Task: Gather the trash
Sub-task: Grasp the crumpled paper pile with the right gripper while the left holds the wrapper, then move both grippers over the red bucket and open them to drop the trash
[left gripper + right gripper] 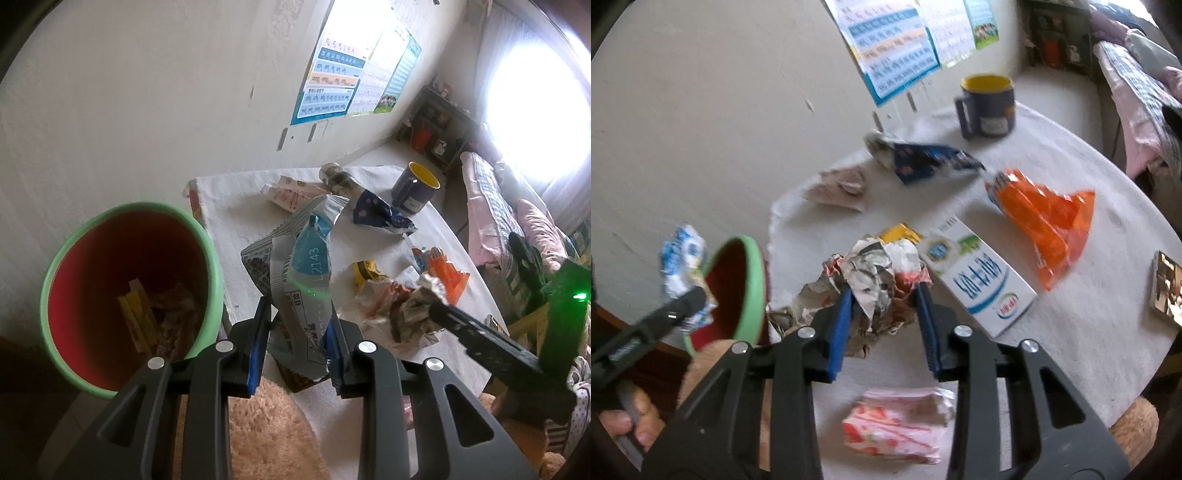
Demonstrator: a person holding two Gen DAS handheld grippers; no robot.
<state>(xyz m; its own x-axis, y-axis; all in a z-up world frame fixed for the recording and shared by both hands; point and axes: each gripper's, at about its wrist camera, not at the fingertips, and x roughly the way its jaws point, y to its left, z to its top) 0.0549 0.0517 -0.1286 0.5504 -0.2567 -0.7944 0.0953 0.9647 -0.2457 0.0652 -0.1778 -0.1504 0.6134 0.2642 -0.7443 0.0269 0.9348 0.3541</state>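
**White-clothed table, trash in both grips**

White cloth (1089, 258) strewn with wrappers. Left gripper (297, 343) pinching grey-blue packet (295, 266) beside green-rimmed bin (129, 295). Right gripper (884, 325) clamped on crumpled wrapper (871, 280), beside milk carton (979, 277).

Left of the left claw (297, 325) stands the bin (208, 258). Beyond the right claw (884, 306) a carton (979, 277) lies on the table (1108, 295), the mug (988, 105) farther behind.
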